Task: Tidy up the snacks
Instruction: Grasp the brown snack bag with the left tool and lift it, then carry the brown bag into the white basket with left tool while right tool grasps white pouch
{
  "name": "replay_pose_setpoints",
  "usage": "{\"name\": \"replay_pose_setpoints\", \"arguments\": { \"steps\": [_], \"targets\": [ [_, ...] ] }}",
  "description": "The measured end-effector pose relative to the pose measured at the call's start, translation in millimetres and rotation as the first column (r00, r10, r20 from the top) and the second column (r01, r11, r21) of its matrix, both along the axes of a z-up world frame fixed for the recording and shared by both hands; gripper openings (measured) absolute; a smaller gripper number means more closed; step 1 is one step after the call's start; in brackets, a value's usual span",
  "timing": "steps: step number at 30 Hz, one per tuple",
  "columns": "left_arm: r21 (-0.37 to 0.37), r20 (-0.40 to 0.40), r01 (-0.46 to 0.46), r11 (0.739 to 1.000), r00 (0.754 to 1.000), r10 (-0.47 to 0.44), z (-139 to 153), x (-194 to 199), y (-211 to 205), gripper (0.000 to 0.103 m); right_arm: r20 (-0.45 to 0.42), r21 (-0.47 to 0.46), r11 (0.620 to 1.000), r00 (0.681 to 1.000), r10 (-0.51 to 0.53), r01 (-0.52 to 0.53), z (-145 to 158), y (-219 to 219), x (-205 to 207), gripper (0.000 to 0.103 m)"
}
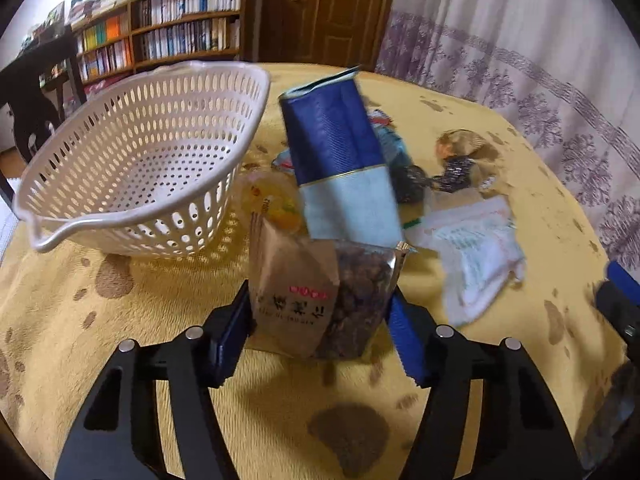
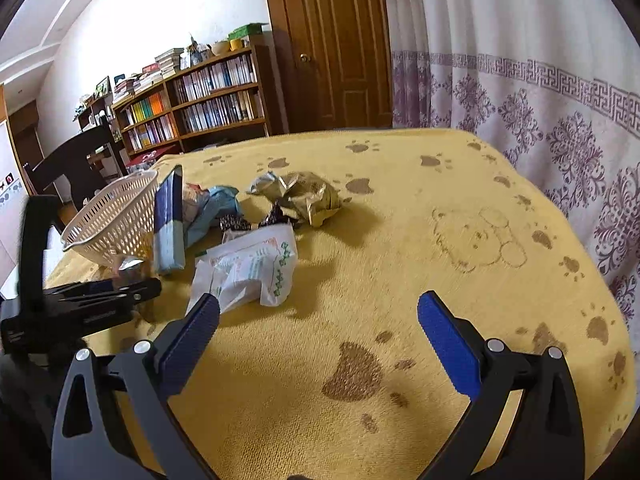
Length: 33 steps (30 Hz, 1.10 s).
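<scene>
One pouch clenched in left tongs, basket at 11 o'clock, likely destination; right tongs spread, empty, over cloth.

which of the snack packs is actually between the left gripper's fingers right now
The brown kraft pouch of nuts with the clear window, clamped by the left gripper. The blue box, white packet and the other wrappers lie loose on the yellow blanket.

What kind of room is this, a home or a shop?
Probably a home living room or study: a full bookshelf, a wooden door, patterned curtains, and a table under a paw-print cloth.
</scene>
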State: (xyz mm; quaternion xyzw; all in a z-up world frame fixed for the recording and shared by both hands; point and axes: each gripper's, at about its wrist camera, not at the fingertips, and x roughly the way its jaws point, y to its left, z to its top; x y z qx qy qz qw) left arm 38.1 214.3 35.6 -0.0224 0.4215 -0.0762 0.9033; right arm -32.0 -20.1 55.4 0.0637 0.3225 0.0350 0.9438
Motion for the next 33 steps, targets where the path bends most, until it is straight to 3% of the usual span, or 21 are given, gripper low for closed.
{"name": "replay_pose_setpoints", "arguments": {
  "steps": [11, 17, 24, 26, 30, 33],
  "targets": [
    [-0.009, 0.164, 0.056, 0.998, 0.985, -0.053, 58.8, -44.0, 0.0, 0.064, -0.075, -0.002, 0.997, 0.994, 0.079, -0.08, -6.9, 33.4, 34.5, 0.098],
    [-0.025, 0.238, 0.013, 1.0, 0.971, -0.007, 88.2, -49.7, 16.1, 0.064, -0.115, -0.074, 0.993, 0.99, 0.083, -0.092, -14.9, 61.2, 66.8, 0.098],
    [-0.033, 0.29, -0.062, 0.998, 0.954, 0.069, 104.7, -46.3, 42.4, 0.064, -0.198, -0.082, 0.995, 0.98, 0.032, -0.049, -36.5, 67.4, 94.6, 0.097],
    [-0.04, 0.288, -0.092, 0.995, 0.953, 0.1, 105.4, -41.1, 51.5, 0.064, -0.216, -0.061, 0.997, 0.976, 0.036, -0.051, -40.1, 65.9, 98.1, 0.087],
    [-0.054, 0.279, -0.142, 0.988, 0.948, 0.152, 103.7, -31.5, 68.2, 0.064, -0.212, -0.036, 0.994, 0.973, 0.095, -0.105, -40.5, 70.7, 94.3, 0.057],
    [-0.061, 0.275, -0.174, 0.983, 0.944, 0.184, 102.2, -26.4, 79.1, 0.064, -0.205, -0.044, 0.992, 0.973, 0.103, -0.115, -39.8, 74.2, 91.0, 0.052]
  ]
}}
